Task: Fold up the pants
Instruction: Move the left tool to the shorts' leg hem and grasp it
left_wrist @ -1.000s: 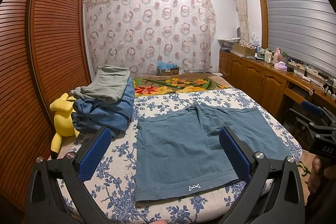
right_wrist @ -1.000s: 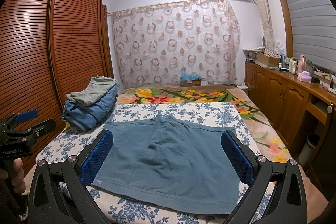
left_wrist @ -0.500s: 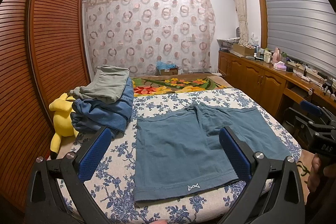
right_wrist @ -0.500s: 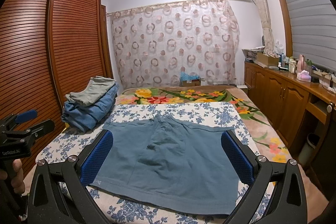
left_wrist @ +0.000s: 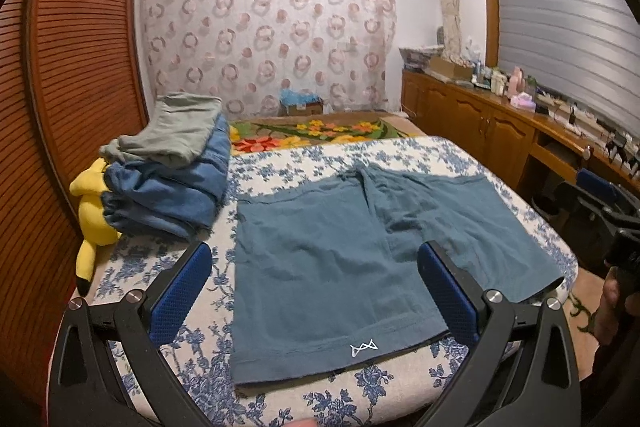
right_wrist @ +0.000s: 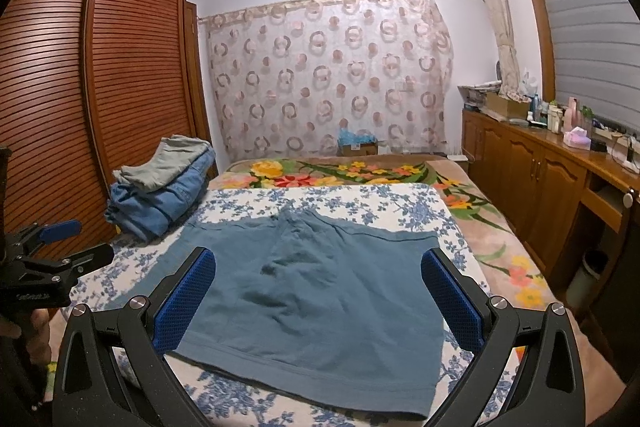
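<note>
The left gripper point(left_wrist: 314, 291) is wide open and holds nothing. Its two blue pads point(left_wrist: 180, 297) hang in the air above the near edge of the bed point(left_wrist: 276, 171). The right gripper point(right_wrist: 318, 297) is wide open too, with nothing between its pads point(right_wrist: 186, 301). It hangs over the same near edge, more to the right. A hand point(left_wrist: 610, 307) holds the right gripper's handle at the right side of the left view.

The shorts point(left_wrist: 340, 251) are blue-green and lie flat on the bed's flowered sheet point(left_wrist: 200, 379). Their hem runs along the near edge, with a small white mark point(left_wrist: 364, 347) by it. One corner hangs a little over the right edge of the bed. The shorts are spread out, not folded. No gripper touches them.

Farther back, at the left edge of the bed, sits a pile point(left_wrist: 168, 183) of folded clothes. Blue jeans are at the bottom and a grey piece point(left_wrist: 176, 131) is on top. A yellow toy point(left_wrist: 94, 219) is squeezed in beside the pile, by the brown wardrobe point(left_wrist: 76, 75).

Behind the sheet lies a blanket point(right_wrist: 340, 173) with big bright flowers. A box point(right_wrist: 358, 147) stands past the far edge of the bed. A curtain point(right_wrist: 328, 75) with rings hangs on the back wall. A long wooden cabinet point(right_wrist: 536, 175) runs down the right side.
</note>
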`<move>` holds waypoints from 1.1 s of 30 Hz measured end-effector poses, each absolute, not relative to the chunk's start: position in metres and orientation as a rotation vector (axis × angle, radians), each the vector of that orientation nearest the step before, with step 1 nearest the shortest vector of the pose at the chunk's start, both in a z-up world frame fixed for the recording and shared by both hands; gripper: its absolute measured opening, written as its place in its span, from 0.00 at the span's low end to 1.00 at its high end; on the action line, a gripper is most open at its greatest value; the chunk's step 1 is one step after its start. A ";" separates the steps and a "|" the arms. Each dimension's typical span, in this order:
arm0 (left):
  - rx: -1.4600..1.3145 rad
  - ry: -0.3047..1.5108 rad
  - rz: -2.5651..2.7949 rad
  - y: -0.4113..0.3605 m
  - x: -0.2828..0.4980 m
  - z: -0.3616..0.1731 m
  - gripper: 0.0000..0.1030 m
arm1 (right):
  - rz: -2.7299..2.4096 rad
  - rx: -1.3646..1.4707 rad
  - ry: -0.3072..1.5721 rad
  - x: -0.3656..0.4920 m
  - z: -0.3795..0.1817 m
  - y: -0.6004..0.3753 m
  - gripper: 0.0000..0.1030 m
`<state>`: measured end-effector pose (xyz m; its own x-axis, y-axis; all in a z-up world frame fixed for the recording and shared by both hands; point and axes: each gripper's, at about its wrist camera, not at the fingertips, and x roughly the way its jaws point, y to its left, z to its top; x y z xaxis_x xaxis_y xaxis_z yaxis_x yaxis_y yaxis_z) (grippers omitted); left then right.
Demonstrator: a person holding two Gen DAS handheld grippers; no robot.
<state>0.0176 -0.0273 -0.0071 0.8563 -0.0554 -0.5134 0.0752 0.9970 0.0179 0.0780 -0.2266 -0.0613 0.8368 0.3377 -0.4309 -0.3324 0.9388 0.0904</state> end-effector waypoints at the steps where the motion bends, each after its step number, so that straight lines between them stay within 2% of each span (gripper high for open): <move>1: 0.044 0.543 -0.072 -0.029 0.020 -0.009 1.00 | 0.357 0.015 0.464 0.079 -0.062 -0.228 1.00; 20: 0.123 0.611 -0.175 -0.048 0.070 -0.037 1.00 | 0.307 -0.035 0.495 0.097 -0.063 -0.233 0.99; 28: 0.152 0.656 -0.237 -0.058 0.096 -0.046 1.00 | 0.335 -0.029 0.589 0.129 -0.067 -0.242 0.88; 33: 0.142 0.690 -0.263 -0.060 0.108 -0.051 1.00 | 0.344 -0.044 0.670 0.157 -0.073 -0.247 0.73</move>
